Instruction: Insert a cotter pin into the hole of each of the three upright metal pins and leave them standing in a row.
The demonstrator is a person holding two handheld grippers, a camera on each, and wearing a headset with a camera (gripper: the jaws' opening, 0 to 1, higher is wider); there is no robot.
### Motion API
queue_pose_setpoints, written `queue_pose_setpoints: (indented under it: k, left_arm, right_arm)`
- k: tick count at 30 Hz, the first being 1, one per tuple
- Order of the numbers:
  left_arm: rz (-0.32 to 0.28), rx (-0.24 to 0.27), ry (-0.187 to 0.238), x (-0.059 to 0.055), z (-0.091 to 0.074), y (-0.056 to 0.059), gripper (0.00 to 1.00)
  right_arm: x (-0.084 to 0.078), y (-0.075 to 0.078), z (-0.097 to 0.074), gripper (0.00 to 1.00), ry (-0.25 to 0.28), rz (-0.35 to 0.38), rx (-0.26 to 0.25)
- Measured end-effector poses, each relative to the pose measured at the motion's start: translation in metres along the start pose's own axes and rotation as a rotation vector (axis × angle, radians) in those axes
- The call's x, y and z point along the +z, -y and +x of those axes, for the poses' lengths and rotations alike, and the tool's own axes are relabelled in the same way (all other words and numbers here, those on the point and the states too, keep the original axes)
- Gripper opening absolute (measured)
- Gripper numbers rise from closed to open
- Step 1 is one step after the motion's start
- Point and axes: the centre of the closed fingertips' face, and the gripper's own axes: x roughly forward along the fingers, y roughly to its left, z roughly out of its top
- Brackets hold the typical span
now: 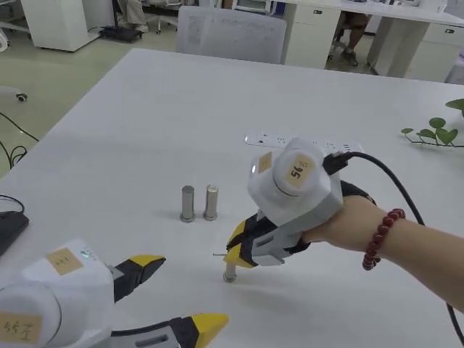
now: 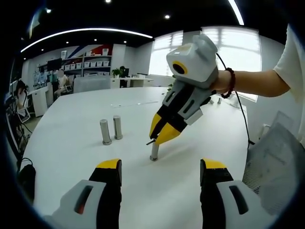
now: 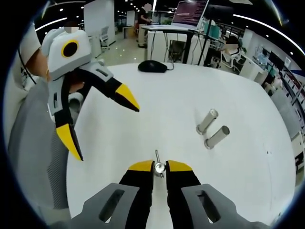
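Observation:
Three short upright metal pins stand on the white table. Two stand close together; the third is nearer me, apart from them. My right gripper hangs over that third pin, shut on a thin cotter pin at the pin's top. The right gripper view shows the pin's top between its jaws, the cotter pin poking out beyond. My left gripper waits open at the lower left, nothing between its yellow-tipped fingers, facing the third pin.
A white power strip lies behind the right hand, whose black cable trails to the right. A green plant sprig lies at the right edge, a black mouse on the table's left side. A chair stands at the far end.

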Motion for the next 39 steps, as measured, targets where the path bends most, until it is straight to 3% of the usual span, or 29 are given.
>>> queue_pose_setpoints:
  k: [32, 39]
  left_arm:
    - [0.001, 0.006, -0.006, 0.0001, 0.0000, -0.0014, 0.65]
    - [0.003, 0.003, -0.005, 0.0011, -0.0001, -0.0014, 0.65]
  right_arm:
    - [-0.0018, 0.0034, 0.0000, 0.11, 0.009, 0.074, -0.022]
    - [0.0081, 0.0015, -0.0027, 0.13, 0.069, 0.125, -0.001]
